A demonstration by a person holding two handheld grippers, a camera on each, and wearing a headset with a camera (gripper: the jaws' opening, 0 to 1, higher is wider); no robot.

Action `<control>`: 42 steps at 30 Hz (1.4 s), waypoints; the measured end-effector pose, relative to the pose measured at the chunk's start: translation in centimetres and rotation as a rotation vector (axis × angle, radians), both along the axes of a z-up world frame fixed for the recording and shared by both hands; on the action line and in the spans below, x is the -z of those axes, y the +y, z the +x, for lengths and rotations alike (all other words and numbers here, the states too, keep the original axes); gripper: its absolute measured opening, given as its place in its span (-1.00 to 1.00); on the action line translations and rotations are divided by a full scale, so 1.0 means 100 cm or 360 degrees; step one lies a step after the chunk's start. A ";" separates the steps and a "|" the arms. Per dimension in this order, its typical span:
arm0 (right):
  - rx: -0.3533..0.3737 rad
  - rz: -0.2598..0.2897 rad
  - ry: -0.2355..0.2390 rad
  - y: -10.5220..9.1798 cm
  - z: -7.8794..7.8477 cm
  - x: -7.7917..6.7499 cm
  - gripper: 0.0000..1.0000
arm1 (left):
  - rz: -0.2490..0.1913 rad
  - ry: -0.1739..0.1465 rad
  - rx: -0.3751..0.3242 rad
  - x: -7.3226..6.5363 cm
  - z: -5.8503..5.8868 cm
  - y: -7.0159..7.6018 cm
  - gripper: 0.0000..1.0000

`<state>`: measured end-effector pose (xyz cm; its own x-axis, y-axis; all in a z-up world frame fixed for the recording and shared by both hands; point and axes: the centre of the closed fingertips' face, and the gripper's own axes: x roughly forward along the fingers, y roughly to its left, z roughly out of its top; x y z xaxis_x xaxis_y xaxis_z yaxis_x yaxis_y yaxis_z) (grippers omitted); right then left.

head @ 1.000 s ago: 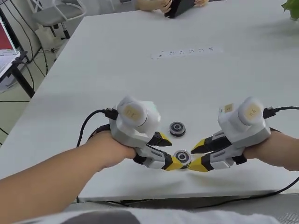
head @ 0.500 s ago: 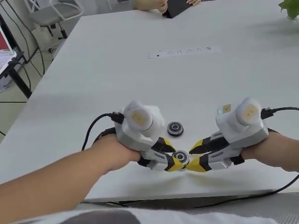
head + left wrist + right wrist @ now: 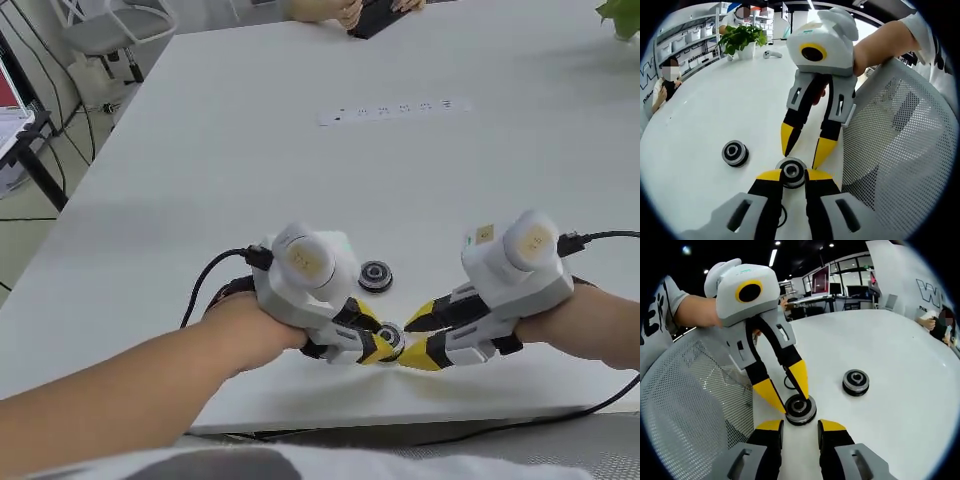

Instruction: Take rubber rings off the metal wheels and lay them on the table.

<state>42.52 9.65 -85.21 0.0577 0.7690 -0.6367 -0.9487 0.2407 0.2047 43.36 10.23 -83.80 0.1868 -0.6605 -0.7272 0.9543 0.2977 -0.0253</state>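
Head view: two round grey metal wheels with black rubber rings lie on the white table (image 3: 250,150). The far wheel (image 3: 376,275) lies free and the near wheel (image 3: 390,338) sits between both grippers' tips, placed as a moment earlier.

Left gripper view: the left gripper (image 3: 792,175) pinches the near wheel.

Right gripper view: the right gripper (image 3: 801,426) gapes empty, just short of it.

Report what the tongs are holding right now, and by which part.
The left tongs clamp the near metal wheel across its outer rim; the right tongs are open at it, holding nothing.
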 end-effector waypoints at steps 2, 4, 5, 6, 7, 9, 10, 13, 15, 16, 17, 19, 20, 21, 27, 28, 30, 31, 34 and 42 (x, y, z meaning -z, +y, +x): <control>0.0002 0.0001 0.0000 0.000 0.000 0.000 -0.50 | 0.0013 -0.0023 0.0004 0.000 0.001 0.000 -0.82; 0.0004 0.0006 -0.0001 0.001 0.001 -0.001 -0.50 | 0.0024 -0.0048 0.0017 0.001 0.001 0.000 -0.83; 0.0005 0.0007 -0.0003 0.001 0.001 -0.001 -0.50 | 0.0032 -0.0064 0.0031 0.001 0.001 0.000 -0.83; 0.0004 0.0010 -0.0005 0.001 0.002 -0.001 -0.50 | 0.0031 -0.0061 0.0027 0.001 0.000 -0.001 -0.83; 0.0005 0.0012 -0.0005 0.001 0.002 -0.001 -0.50 | 0.0029 -0.0060 0.0022 0.001 0.001 0.000 -0.83; 0.0005 0.0014 -0.0008 0.002 0.002 -0.001 -0.50 | 0.0030 -0.0065 0.0025 0.001 0.001 -0.001 -0.83; 0.0005 0.0017 -0.0009 0.002 0.002 -0.001 -0.50 | 0.0029 -0.0069 0.0021 0.001 0.001 -0.001 -0.85; 0.0001 0.0019 -0.0014 0.003 0.002 -0.001 -0.51 | 0.0033 -0.0079 0.0020 0.001 0.001 0.000 -0.85; -0.0005 0.0014 -0.0019 0.003 0.002 -0.001 -0.52 | 0.0036 -0.0085 0.0024 0.001 0.001 -0.001 -0.85; -0.0009 0.0010 -0.0024 0.003 0.001 0.000 -0.52 | 0.0039 -0.0090 0.0026 0.001 0.001 -0.001 -0.85; -0.0014 0.0008 -0.0030 0.004 0.001 0.000 -0.53 | 0.0039 -0.0091 0.0026 0.001 0.001 -0.001 -0.85; -0.0024 0.0000 -0.0043 0.004 0.001 0.001 -0.55 | 0.0037 -0.0095 0.0024 0.001 0.001 -0.001 -0.85; -0.0029 -0.0008 -0.0054 0.004 0.001 0.001 -0.55 | 0.0036 -0.0096 0.0023 0.001 0.001 -0.001 -0.85; -0.0047 -0.0020 -0.0076 0.004 0.000 0.002 -0.56 | 0.0035 -0.0098 0.0022 0.001 0.001 -0.001 -0.85; -0.0073 -0.0038 -0.0116 0.004 0.000 0.003 -0.62 | 0.0027 -0.0098 0.0013 0.001 0.000 -0.001 -0.85; -0.0077 -0.0037 -0.0120 0.004 -0.001 0.003 -0.63 | 0.0026 -0.0098 0.0011 0.001 0.000 -0.001 -0.85; -0.0078 -0.0039 -0.0122 0.003 -0.001 0.003 -0.65 | 0.0024 -0.0098 0.0008 0.001 0.000 -0.001 -0.86; -0.0079 -0.0041 -0.0123 0.003 -0.001 0.004 -0.67 | 0.0023 -0.0098 0.0007 0.001 0.000 -0.001 -0.86; -0.0084 -0.0054 -0.0135 0.000 0.000 0.005 -0.79 | 0.0020 -0.0096 0.0003 0.001 -0.001 -0.001 -0.86; -0.0045 -0.0062 -0.0081 -0.002 0.001 0.007 -0.85 | 0.0006 -0.0090 -0.0016 0.002 0.000 -0.001 -0.86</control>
